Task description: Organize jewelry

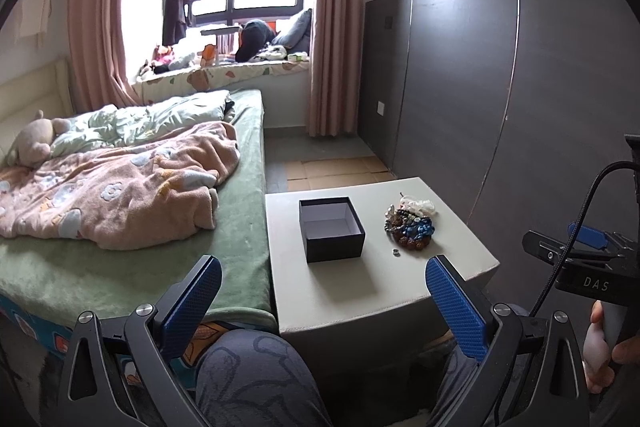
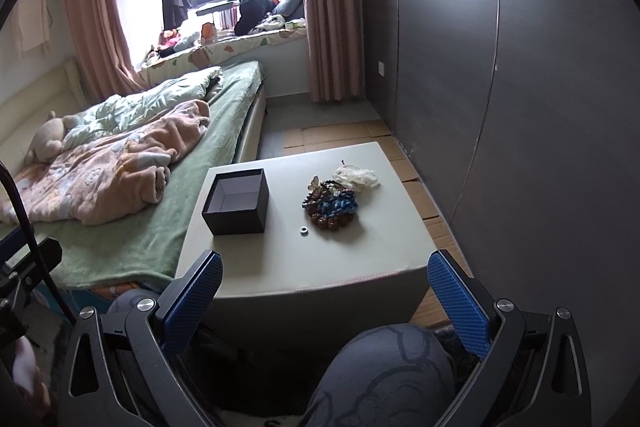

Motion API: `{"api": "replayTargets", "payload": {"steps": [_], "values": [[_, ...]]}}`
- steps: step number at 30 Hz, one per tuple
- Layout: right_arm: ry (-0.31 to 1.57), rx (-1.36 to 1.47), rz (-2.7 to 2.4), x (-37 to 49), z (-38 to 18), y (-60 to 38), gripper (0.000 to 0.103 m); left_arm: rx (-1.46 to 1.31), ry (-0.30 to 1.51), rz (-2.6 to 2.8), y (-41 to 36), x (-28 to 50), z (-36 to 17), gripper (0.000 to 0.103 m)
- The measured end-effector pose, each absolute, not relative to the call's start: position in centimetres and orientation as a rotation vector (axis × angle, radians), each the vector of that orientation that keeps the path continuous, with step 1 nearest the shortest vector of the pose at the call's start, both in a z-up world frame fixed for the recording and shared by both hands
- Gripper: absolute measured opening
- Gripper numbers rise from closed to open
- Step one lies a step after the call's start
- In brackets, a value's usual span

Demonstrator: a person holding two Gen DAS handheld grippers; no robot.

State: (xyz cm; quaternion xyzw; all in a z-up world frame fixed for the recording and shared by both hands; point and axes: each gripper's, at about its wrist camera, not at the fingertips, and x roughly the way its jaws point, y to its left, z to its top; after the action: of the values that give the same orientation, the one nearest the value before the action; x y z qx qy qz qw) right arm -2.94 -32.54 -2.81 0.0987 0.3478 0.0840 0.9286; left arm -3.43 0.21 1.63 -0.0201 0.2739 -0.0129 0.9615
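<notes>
Left hand-held gripper (image 1: 323, 301) jaws wide apart, empty, right hand-held gripper (image 2: 325, 301) likewise, both short of tabletop (image 2: 320, 267), open black box (image 2: 237, 202) left, jewelry pile (image 2: 331, 207) right, small ring (image 2: 303, 230) just beside pile

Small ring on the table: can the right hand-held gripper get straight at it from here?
Probably yes. The right hand-held gripper is open and empty, and the small ring lies alone on bare table, apart from the jewelry pile and the black box. Nothing stands between.
</notes>
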Motion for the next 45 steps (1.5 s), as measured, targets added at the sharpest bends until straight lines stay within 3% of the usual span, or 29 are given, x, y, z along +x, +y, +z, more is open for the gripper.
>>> {"api": "replayTargets", "payload": {"steps": [28, 45], "values": [[0.74, 0.254, 0.144, -2.8, -3.5, -33.7, 0.103, -0.05, 0.543, -0.038, 0.2, -3.8, 1.8, 0.102], [0.759, 0.283, 0.206, -0.5, -2.9, -35.4, 0.103, -0.069, 0.577, -0.096, -1.2, 0.6, 1.4, 0.102]]}}
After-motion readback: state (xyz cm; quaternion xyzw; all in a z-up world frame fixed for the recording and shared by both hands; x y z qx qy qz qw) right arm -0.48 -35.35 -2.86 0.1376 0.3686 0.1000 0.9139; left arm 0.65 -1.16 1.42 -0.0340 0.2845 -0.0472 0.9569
